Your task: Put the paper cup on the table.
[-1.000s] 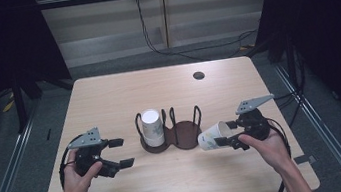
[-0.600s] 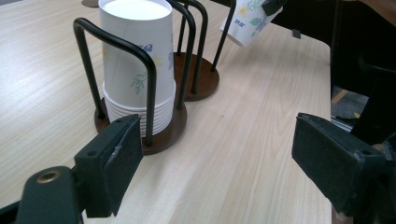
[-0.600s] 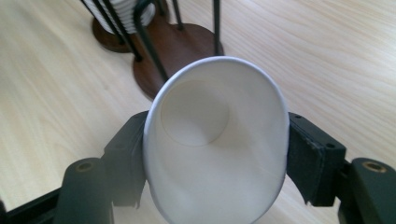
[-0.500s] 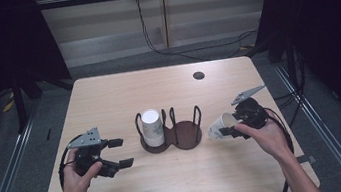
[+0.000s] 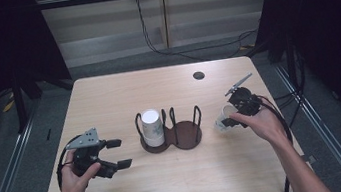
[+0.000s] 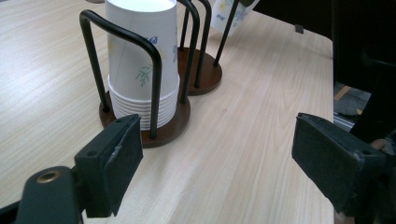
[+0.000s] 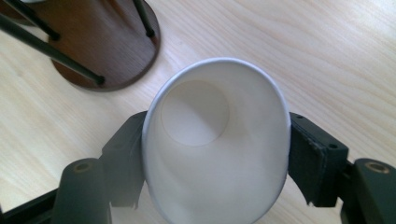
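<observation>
Right gripper view: your right gripper (image 7: 212,163) clamps paper cup (image 7: 215,140), jaws just easing; empty holder bay (image 7: 100,51) lies far left; left gripper (image 6: 233,163) released.

- High view looks forward and down over the whole table (image 5: 181,185).
- Both gripper views sit close and low; all share the cup rack (image 5: 176,134).

wire rack (image 5: 170,135) mid-table (cup stack (image 5: 152,127) inside), bare sides
</observation>
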Demonstrator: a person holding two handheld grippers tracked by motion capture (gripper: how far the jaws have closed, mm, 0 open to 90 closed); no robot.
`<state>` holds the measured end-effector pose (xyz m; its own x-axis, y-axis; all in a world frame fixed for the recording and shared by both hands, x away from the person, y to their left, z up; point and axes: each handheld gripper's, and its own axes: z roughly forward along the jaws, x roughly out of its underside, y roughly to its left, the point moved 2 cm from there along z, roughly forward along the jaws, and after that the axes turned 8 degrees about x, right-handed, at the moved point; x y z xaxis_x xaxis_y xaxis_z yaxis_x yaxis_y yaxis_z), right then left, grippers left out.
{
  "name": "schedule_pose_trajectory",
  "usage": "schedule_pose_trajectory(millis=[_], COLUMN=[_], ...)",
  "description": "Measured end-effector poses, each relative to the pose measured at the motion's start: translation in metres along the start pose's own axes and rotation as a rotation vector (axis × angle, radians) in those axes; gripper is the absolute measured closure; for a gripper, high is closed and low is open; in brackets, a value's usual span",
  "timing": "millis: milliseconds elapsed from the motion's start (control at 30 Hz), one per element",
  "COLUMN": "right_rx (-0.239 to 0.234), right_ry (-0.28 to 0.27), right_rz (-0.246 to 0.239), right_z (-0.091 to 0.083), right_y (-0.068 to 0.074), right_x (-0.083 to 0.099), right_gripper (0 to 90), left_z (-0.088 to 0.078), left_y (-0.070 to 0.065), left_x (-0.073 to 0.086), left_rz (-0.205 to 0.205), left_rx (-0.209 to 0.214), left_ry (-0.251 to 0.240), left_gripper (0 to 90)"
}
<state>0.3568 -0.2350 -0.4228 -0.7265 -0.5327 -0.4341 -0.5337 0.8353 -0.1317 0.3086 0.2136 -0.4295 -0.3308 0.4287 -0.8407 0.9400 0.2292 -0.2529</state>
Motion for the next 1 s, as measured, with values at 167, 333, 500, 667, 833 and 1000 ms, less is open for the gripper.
schedule_pose_trajectory(millis=[167, 333, 500, 667, 833, 1000], right_rx=[0.011, 0.021, 0.03, 0.033, 0.037, 0.054], right_ry=[0.041, 0.099, 0.134, 0.144, 0.134, 0.115], right_rz=[-0.001, -0.022, -0.039, -0.039, -0.031, -0.017], right_z=[0.007, 0.015, 0.022, 0.029, 0.035, 0.039], right_y=[-0.004, -0.007, -0.007, -0.004, -0.003, -0.001], right_x=[-0.007, -0.016, -0.026, -0.031, -0.035, -0.037], right_gripper=[28.7, 28.0, 27.4, 26.3, 23.8, 21.1], left_z=[0.001, 0.001, 0.0, 0.001, 0.001, 0.0], left_y=[0.0, 0.001, 0.001, 0.0, 0.0, 0.0], left_x=[0.0, 0.001, 0.001, 0.0, 0.0, 0.0], left_rz=[-0.003, -0.004, -0.006, -0.009, -0.006, -0.008], left_rx=[-0.003, 0.002, 0.001, 0.013, 0.013, 0.01], left_ry=[0.005, -0.001, 0.003, -0.01, -0.006, -0.01], left_gripper=[16.7, 16.7, 16.7, 16.7, 16.7, 16.7])
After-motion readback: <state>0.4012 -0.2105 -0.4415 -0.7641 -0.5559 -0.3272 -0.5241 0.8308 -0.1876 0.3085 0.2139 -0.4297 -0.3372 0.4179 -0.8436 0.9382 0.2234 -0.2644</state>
